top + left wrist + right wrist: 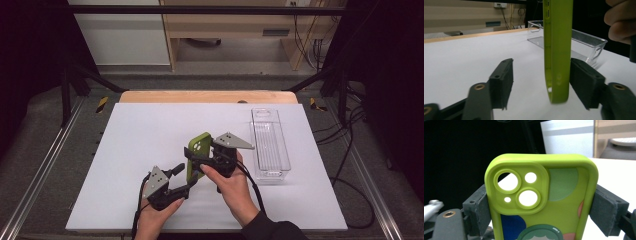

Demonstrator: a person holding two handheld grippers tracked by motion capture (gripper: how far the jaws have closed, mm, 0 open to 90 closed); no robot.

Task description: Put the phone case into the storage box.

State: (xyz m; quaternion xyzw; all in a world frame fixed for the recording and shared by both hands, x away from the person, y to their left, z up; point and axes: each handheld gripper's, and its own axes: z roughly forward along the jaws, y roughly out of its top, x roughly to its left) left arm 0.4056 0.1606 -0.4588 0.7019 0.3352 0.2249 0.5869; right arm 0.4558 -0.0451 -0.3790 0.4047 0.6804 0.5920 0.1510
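Observation:
A lime-green phone case [198, 152] with camera cut-outs stands upright above the white table sheet [140, 135], near its middle. My right gripper [197, 161] is shut on its two long edges; in the right gripper view the printed back of the case [541, 202] faces the camera between the pads. My left gripper [184, 179] sits low and to the left, open around the case's lower end. In the left gripper view the case [557, 50] shows edge-on, close against the right jaw and well apart from the left one.
A clear plastic tray [270, 145] lies lengthwise at the right of the sheet, just beyond the right hand; it also shows behind the case [586, 42]. The wooden table edge [207, 96] runs along the far side. Cables trail from both grippers.

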